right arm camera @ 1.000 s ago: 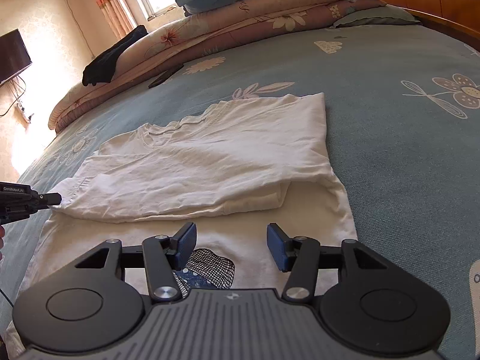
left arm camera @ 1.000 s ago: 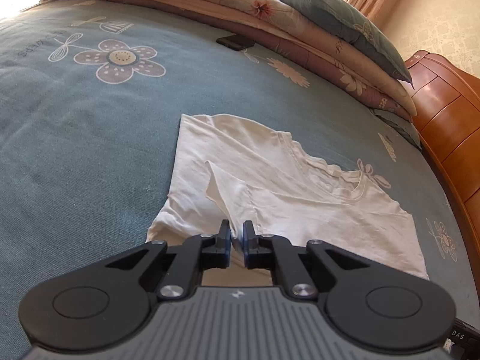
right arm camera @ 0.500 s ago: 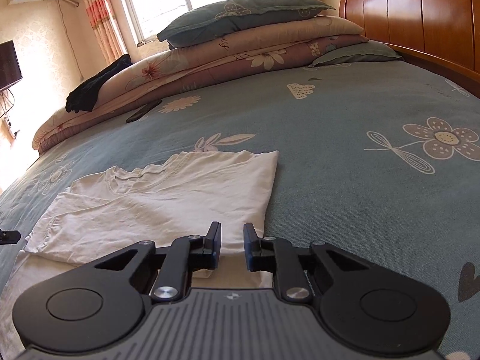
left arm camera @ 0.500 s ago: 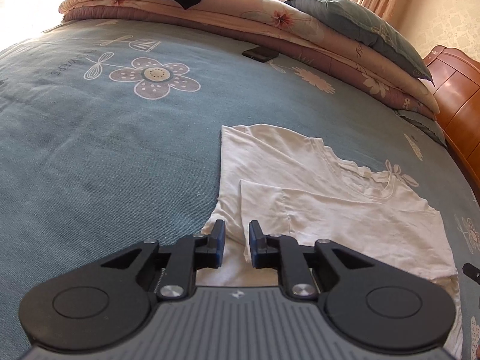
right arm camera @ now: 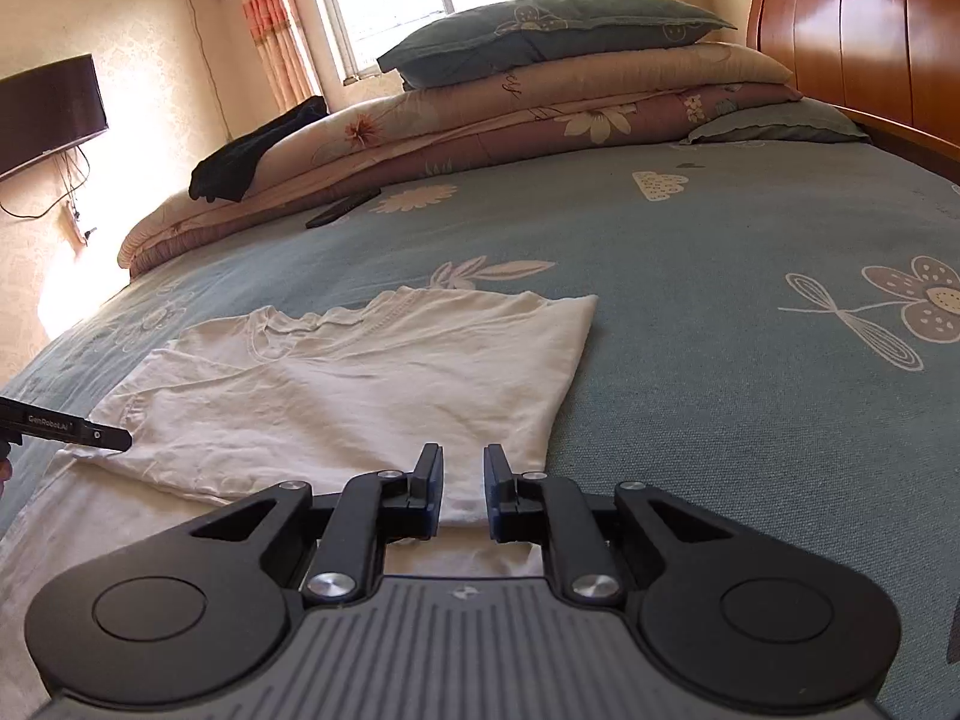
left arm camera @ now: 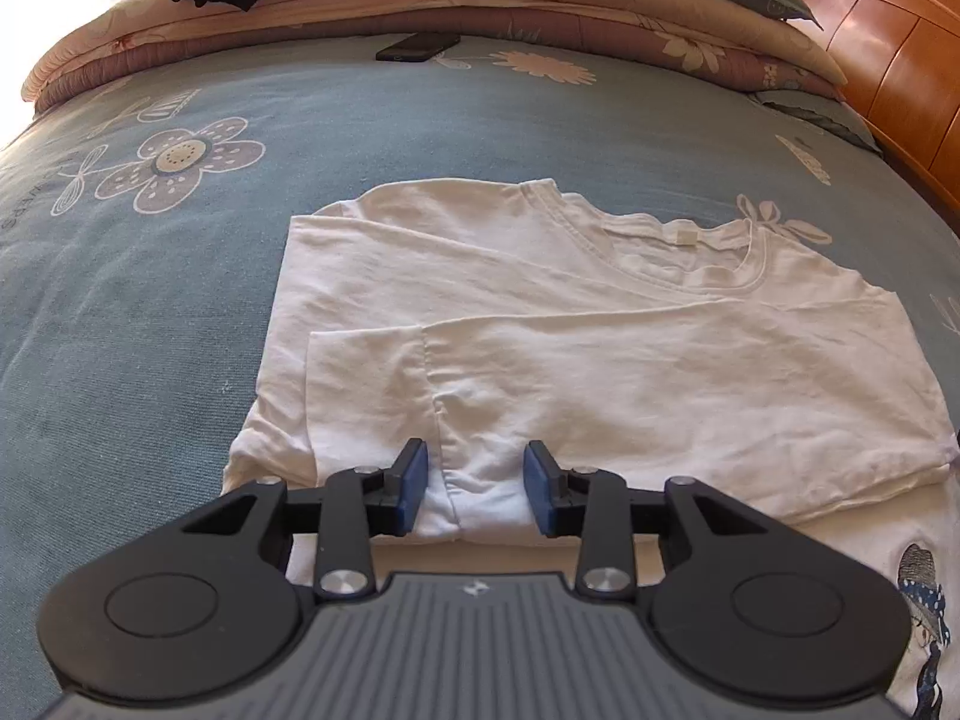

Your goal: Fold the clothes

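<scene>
Since a second ago the right claw [right arm camera: 463, 489] has narrowed to a slim gap over the folded white T-shirt's [left arm camera: 540, 324] near edge on the bed [left arm camera: 150, 300], pinch uncertain, while the left claw [left arm camera: 476, 489] is opening, cloth lying between its unpressing pads.

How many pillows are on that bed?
2: one blue-grey pillow atop the folded quilts, another flatter pillow on the sheet beside the wooden headboard. Others may be hidden.
</scene>
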The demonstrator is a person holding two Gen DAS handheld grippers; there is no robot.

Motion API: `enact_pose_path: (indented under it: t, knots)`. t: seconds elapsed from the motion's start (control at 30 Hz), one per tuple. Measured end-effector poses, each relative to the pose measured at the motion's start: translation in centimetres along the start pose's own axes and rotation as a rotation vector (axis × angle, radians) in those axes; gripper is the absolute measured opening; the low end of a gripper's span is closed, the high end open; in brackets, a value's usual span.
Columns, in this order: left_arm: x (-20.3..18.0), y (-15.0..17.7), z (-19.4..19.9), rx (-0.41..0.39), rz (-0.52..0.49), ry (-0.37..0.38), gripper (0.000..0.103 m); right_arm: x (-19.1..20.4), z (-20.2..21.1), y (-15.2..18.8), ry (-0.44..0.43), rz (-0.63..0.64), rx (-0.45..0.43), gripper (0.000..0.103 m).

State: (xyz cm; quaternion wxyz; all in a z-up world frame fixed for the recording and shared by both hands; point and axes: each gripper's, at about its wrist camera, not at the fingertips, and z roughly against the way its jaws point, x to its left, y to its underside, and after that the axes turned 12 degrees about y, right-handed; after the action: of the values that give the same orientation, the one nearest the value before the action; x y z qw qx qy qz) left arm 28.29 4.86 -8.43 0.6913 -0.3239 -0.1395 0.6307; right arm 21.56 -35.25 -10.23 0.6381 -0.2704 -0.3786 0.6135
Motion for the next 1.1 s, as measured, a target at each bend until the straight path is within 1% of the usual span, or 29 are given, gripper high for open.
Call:
enact_pose_path:
  t: [0.07,0.13,0.17,0.27,0.33,0.4,0.43,0.5,0.57,0.67,0.8,0.83,0.87,0.9,0.93,0.97,1.03,1.1]
  knots:
    - [-0.5,-0.2,0.1,0.016,-0.010,-0.022,0.035,0.2,-0.7,0.2,-0.015,0.016,0.007,0.020]
    - [-1.0,-0.5,0.6,0.001,-0.013,-0.013,0.035,0.2,-1.9,1.0,-0.018,0.030,0.044,0.021]
    - [-1.6,-0.8,0.8,-0.011,-0.027,-0.008,0.036,-0.1,-2.0,1.2,-0.027,0.015,0.042,0.021]
    - [-3.3,-1.3,0.4,-0.048,-0.062,-0.026,0.042,-1.1,-1.7,1.1,-0.055,-0.062,0.056,0.023]
    - [-3.7,-1.2,-0.6,-0.049,-0.044,-0.019,0.044,-1.0,-1.7,1.3,-0.052,-0.059,0.052,0.024]
    - [-3.5,-0.2,-1.5,-0.036,-0.010,-0.031,0.045,-0.5,-1.6,1.3,-0.041,-0.035,0.046,0.028]
    - [-3.4,0.3,-1.8,-0.035,0.002,-0.035,0.045,-0.4,-1.6,1.3,-0.037,-0.024,0.042,0.028]
    - [-3.2,1.5,-1.4,-0.083,-0.017,-0.028,0.045,-0.4,-1.6,1.4,-0.039,-0.023,0.041,0.029]
    - [-2.9,2.2,-0.9,-0.102,-0.021,-0.014,0.047,-0.8,-1.7,1.4,-0.056,-0.051,0.045,0.029]
    - [-2.5,2.3,-0.6,-0.107,-0.023,0.007,0.047,-1.3,-1.9,1.4,-0.078,-0.085,0.049,0.031]
    - [-2.6,1.6,-0.3,-0.116,0.002,0.015,0.047,-1.4,-1.9,1.4,-0.086,-0.091,0.048,0.032]
    - [-2.9,1.4,-0.3,-0.129,-0.016,0.018,0.049,-1.4,-1.9,1.4,-0.087,-0.092,0.048,0.032]
    - [-3.1,1.1,-0.2,-0.140,-0.032,0.019,0.055,-1.5,-2.0,1.4,-0.091,-0.094,0.048,0.033]
    - [-3.2,1.0,-0.5,-0.136,-0.039,0.013,0.059,-1.5,-2.0,1.4,-0.105,-0.098,0.047,0.039]
    - [-3.0,0.7,-1.3,-0.098,-0.024,0.002,0.067,-1.5,-2.0,1.4,-0.116,-0.100,0.046,0.042]
    - [-2.8,0.4,-2.0,-0.066,-0.009,-0.007,0.064,-1.4,-1.9,1.4,-0.119,-0.096,0.045,0.047]
    - [-3.2,-0.1,-2.1,-0.061,-0.010,0.004,0.062,-1.1,-1.8,1.4,-0.110,-0.078,0.039,0.047]
    - [-4.5,-1.2,-1.9,-0.057,-0.034,0.042,0.062,-0.6,-1.5,1.4,-0.089,-0.051,0.028,0.047]
